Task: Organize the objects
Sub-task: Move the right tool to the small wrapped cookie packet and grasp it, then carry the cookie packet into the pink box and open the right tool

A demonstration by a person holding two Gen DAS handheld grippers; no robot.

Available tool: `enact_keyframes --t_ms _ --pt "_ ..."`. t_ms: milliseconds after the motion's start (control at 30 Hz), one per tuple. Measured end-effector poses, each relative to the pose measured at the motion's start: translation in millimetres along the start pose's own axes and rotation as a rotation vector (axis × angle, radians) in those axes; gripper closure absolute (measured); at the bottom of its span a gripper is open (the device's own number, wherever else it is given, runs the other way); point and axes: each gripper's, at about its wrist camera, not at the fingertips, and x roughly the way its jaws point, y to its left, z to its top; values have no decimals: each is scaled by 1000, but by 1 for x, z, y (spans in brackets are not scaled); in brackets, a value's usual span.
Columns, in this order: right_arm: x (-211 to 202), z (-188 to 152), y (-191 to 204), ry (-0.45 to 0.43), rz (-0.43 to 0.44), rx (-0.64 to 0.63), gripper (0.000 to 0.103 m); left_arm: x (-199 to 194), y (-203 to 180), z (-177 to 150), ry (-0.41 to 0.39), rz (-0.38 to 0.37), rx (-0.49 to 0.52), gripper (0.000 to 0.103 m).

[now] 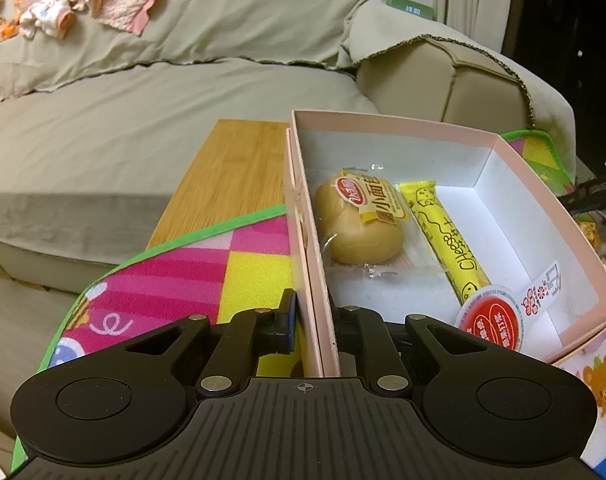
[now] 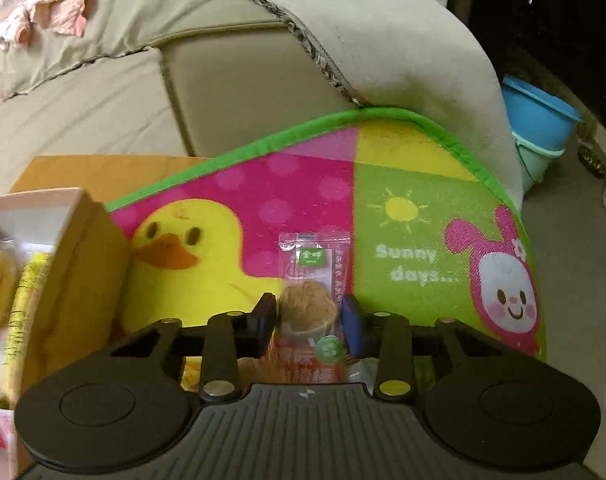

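Left gripper (image 1: 309, 330) clamps left side wall of pink box (image 1: 543, 204), jaws nearly closed on it. Box sits on colourful mat (image 1: 183, 280), at its left part near sofa (image 1: 143, 120). Inside box: bread packet (image 1: 361, 224) by left wall, yellow cheese stick (image 1: 443, 236) just beside it, red-lidded cup (image 1: 491, 322) at near corner. Right gripper (image 2: 307, 320) partly open around snack packet (image 2: 311, 276) over middle of mat; whether pads press on it, cannot tell, picture blurred.
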Motion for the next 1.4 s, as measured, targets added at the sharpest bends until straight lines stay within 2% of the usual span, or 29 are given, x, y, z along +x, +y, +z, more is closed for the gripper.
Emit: enact_keyframes --t_ms 100,300,467,600,733,867,1000,1100,1200,1267,1400 --pt "-38 -4 0 -78 17 -4 68 0 0 -1 -6 0 -5 90" --pt "-146 -31 -2 -239 68 5 68 0 0 -2 -12 -1 -16 90" --pt "-202 -70 10 -244 141 -12 68 1 0 -3 -24 4 -8 90" --pt "-199 -110 28 -131 229 13 68 1 0 -4 -37 7 -13 90" --pt "-175 -153 44 -39 247 66 68 2 1 -3 -36 5 -24 90" --pt "-161 -176 54 -74 197 75 67 2 0 -2 -33 9 -28 90" --pt "-151 -191 68 -114 102 46 66 2 -3 -2 -33 23 -2 90" --pt "-142 -203 77 -98 65 26 59 2 -2 -3 -38 16 -2 90" --pt "-139 -210 87 -96 32 -36 59 1 -1 -4 -40 13 -5 90" --pt "-141 -210 91 -85 43 -78 66 1 -1 -4 -40 14 -6 90" --pt "-148 -208 94 -49 106 -129 68 1 -1 -5 -42 13 -10 90"
